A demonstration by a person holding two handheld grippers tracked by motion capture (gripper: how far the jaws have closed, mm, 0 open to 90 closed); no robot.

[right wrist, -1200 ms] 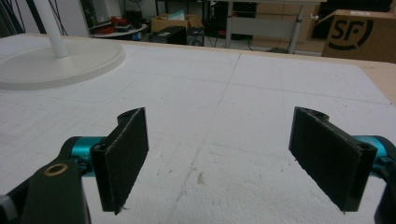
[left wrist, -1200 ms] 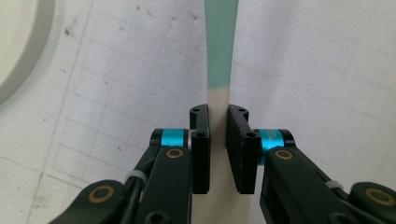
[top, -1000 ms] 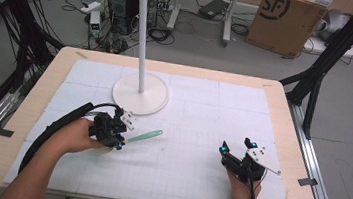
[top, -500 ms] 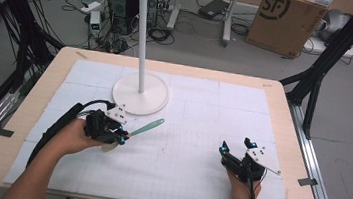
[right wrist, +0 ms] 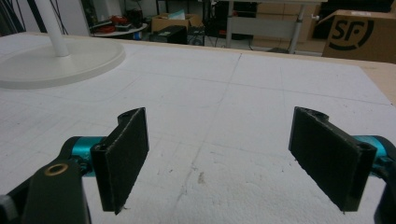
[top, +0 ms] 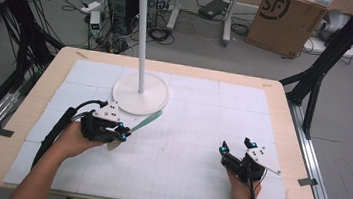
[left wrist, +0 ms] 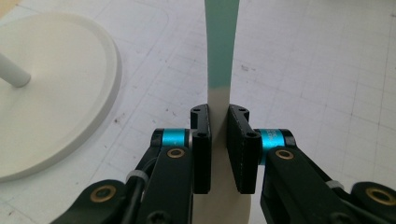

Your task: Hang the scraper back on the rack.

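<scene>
Around the work, a white stand (top: 140, 94) is taking up the far-left middle of the table (top: 275, 98), its round base sitting on the white gridded mat (top: 196, 132) and its thin pole rising to a ring of small hooks at the top. Nothing is lying between the two grippers; the mat between them is bare. Beyond the table's far edge, a dark computer case (top: 125, 3) and loose cables are sitting on the floor, and a cardboard box (top: 287, 14) is standing at the far right.

That box is carrying the large dark letters "SF" inside a curved mark, readable in the high view and again in the right gripper view (right wrist: 357, 35). No other writing is legible.

The left gripper (top: 123, 132) is clamping the pale end of a flat spatula-like tool (top: 146, 121), its jaws pressing on both faces of the blade in the left gripper view (left wrist: 219, 84). The tool is sitting just off the near edge of the stand's base, lifted clear of the mat. Its long axis is running from the jaws up and away toward the far right, with the mint-green handle end pointing at the base's rim. The right gripper (top: 236, 147) is resting near the table's front right, well apart from the tool, its jaws standing wide with nothing between them (right wrist: 219, 163).
</scene>
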